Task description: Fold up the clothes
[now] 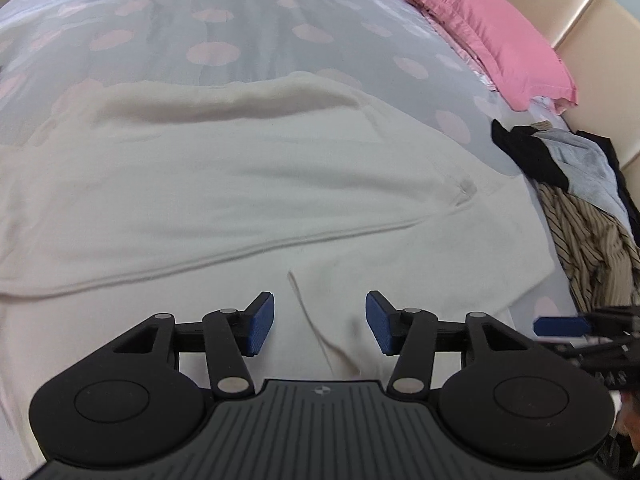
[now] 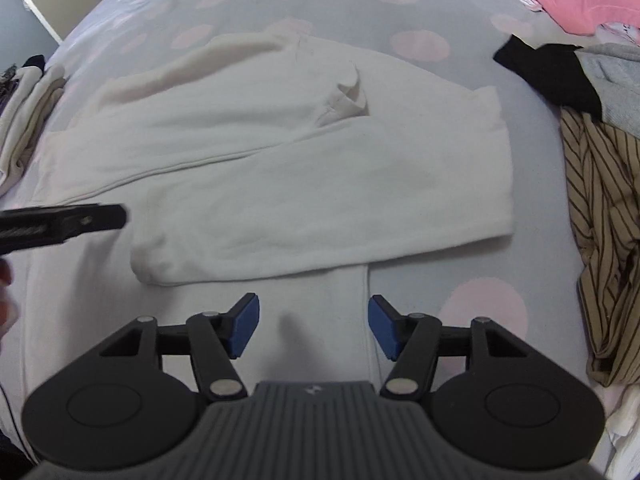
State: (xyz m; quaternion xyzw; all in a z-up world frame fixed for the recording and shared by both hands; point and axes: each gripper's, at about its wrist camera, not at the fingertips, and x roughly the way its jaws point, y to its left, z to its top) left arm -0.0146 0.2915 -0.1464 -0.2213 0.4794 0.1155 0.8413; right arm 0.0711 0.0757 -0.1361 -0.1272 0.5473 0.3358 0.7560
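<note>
A cream-white sweatshirt [image 2: 280, 148] lies spread on the bed, one sleeve [image 2: 320, 216] folded across its body. The same garment [image 1: 240, 184] fills the left wrist view. My left gripper [image 1: 320, 322] hovers open just above the white fabric, nothing between its blue pads. My right gripper [image 2: 313, 328] also stands open, over the garment's lower part near its edge, with no cloth pinched. The left gripper's black finger [image 2: 64, 224] pokes in from the left of the right wrist view; the right gripper's blue pad [image 1: 562, 326] shows at the right edge of the left wrist view.
The bed cover [image 2: 420, 44] is grey with pink dots. A heap of clothes, black [image 2: 548, 76], grey and brown-striped [image 2: 600, 216], lies at the right. A pink pillow [image 1: 480, 28] rests against the beige headboard [image 1: 580, 12]. Pale folded cloth [image 2: 24, 120] sits at the left.
</note>
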